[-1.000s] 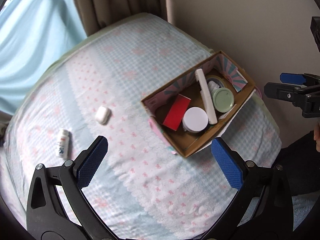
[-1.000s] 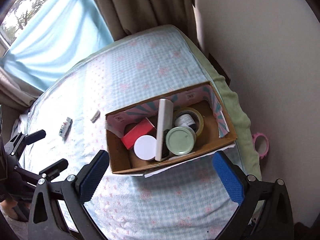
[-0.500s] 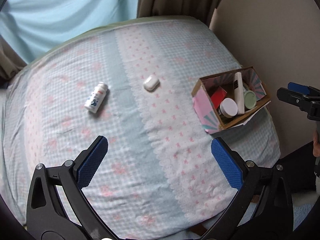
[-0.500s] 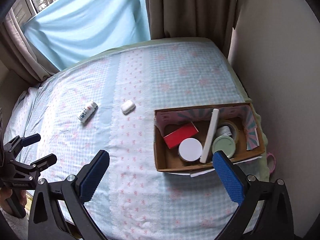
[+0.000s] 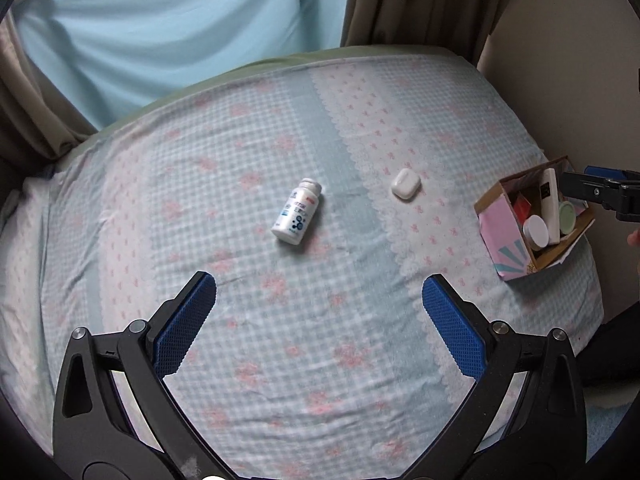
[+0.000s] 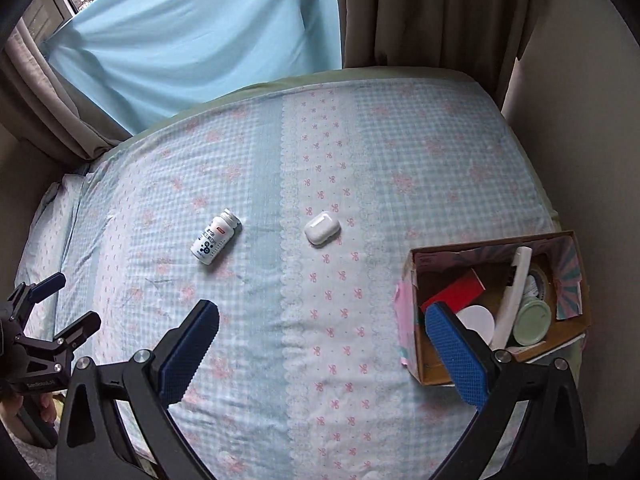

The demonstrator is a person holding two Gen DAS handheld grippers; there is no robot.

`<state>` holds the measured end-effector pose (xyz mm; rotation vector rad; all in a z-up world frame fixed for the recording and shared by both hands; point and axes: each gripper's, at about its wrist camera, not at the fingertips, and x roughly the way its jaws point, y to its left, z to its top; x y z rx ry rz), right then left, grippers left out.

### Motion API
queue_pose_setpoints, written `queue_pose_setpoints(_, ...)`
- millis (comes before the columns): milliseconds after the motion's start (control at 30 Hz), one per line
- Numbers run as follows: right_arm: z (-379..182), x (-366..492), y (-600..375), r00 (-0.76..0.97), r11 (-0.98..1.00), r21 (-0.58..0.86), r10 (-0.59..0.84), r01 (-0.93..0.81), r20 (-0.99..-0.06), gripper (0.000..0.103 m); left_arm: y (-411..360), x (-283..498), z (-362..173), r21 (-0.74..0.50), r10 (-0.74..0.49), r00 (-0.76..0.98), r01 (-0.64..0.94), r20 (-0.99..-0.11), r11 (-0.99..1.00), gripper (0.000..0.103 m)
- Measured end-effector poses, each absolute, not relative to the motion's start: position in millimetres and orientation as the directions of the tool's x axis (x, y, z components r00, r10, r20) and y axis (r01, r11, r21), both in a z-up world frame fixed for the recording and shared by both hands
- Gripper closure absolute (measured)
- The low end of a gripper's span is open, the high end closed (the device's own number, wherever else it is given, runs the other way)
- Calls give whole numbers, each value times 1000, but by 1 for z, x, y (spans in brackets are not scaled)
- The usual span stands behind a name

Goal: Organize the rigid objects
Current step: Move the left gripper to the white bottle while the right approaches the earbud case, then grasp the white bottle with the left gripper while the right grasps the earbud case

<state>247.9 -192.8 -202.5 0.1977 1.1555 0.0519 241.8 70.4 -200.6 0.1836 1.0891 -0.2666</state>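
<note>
A white pill bottle (image 5: 296, 215) (image 6: 216, 236) lies on its side on the bed, and a white earbud case (image 5: 405, 184) (image 6: 322, 227) rests to its right. A cardboard box (image 5: 505, 228) (image 6: 416, 264) at the bed's right edge holds a red box (image 6: 454, 291), a white-lidded jar (image 6: 478, 322), a long white item (image 6: 514, 296), a green-lidded jar (image 6: 532, 324) and a tape roll. My left gripper (image 5: 319, 330) hovers open above the bed, short of the bottle. My right gripper (image 6: 322, 344) is open beside the box, empty.
The bed (image 5: 240, 160) has a blue checked sheet with pink bows. A blue curtain (image 6: 192, 32) and brown drapes (image 6: 432, 12) hang behind it. A wall (image 5: 560, 60) runs close along the bed's right side. A hand (image 6: 40, 408) holds the left gripper's handle.
Both grippers have drawn back and swung left from above the box. The bottle and earbud case now sit near the middle of both views, and the box has slid to the right.
</note>
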Motion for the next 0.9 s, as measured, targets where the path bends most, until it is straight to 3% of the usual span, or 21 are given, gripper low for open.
queue_pose_setpoints(333, -267, 323, -172, 282, 924, 305, 237, 229, -930, 0, 79, 333, -253, 5, -126, 355, 346, -926, 938, 0)
queue_pose_setpoints(667, -365, 386, -175, 154, 827, 310, 269, 469, -951, 0, 71, 412, -345, -25, -112, 229, 352, -967, 936, 0)
queue_pose_setpoints(733, -386, 400, -179, 126, 795, 293, 268, 531, -955, 6, 70, 425, -362, -33, -107, 200, 341, -974, 940, 3)
queue_pose_setpoints(900, -425, 426, -185, 86, 713, 267, 280, 648, -956, 7, 57, 441, -398, 3, -73, 173, 400, -982, 916, 3)
